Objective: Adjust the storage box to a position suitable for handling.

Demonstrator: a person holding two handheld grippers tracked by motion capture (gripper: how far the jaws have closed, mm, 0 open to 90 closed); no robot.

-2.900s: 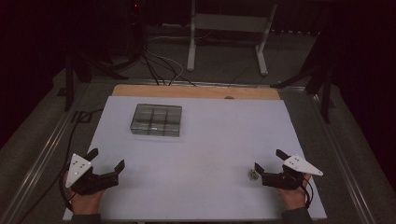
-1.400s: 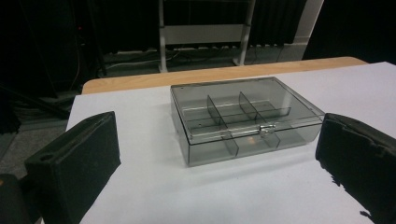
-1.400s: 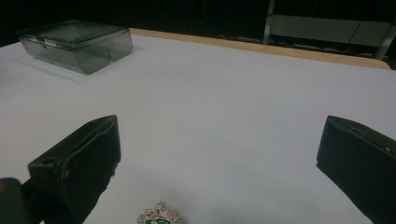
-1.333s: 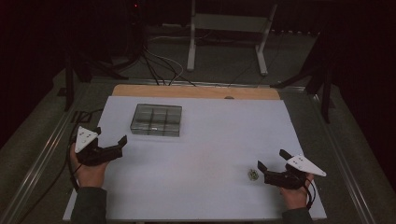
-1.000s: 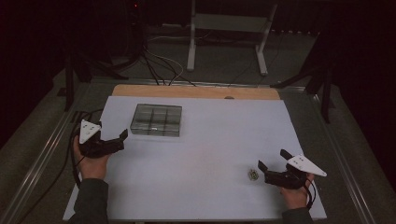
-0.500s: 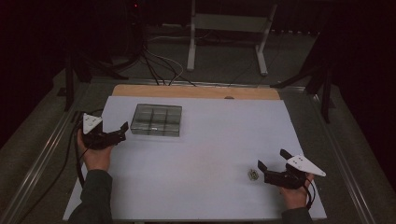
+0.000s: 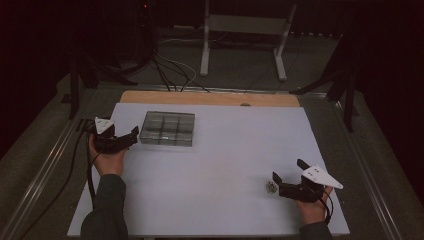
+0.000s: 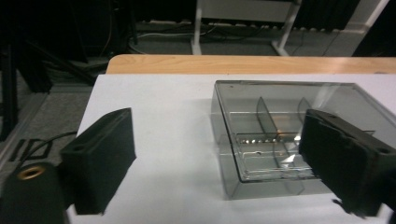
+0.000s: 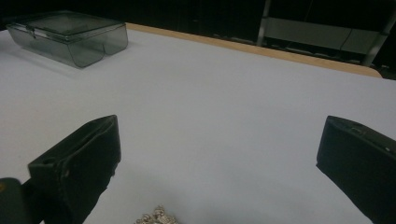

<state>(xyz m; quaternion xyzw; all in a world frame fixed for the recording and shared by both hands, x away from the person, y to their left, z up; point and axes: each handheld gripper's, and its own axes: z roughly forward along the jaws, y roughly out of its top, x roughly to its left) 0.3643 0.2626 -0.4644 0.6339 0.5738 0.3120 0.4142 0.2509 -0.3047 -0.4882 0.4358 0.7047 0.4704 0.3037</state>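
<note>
While the box [image 7: 167, 128] is sitting closed near the sheet's far left corner, the left gripper [image 7: 129, 139] is hanging just beside the box's left wall, at the near corner of it. Its jaws have just been closing a little and are still standing wide apart; in the left gripper view one jaw is over bare sheet and the other is overlapping the near corner of the box [image 8: 289, 140], with no pad pressing on it that I can see. The box is clear plastic with dividers showing through its lid.

At the near right corner the right gripper [image 7: 287, 181] is resting low with its jaws spread wide, gripping nothing. A small silvery trinket [image 7: 270, 187] is lying just beside its jaw tips, apart from them; in the right gripper view the trinket [image 9: 156, 216] is sitting between the jaws at the bottom edge.

Between box and trinket the white sheet [image 7: 230, 150] is lying bare, giving open room across its middle and along the right edge. A wooden strip [image 7: 210, 98] is running along the far edge. Beyond it grey floor, cables [image 7: 170, 75] and a white stand [image 7: 245, 30] are sitting in a dark room.
</note>
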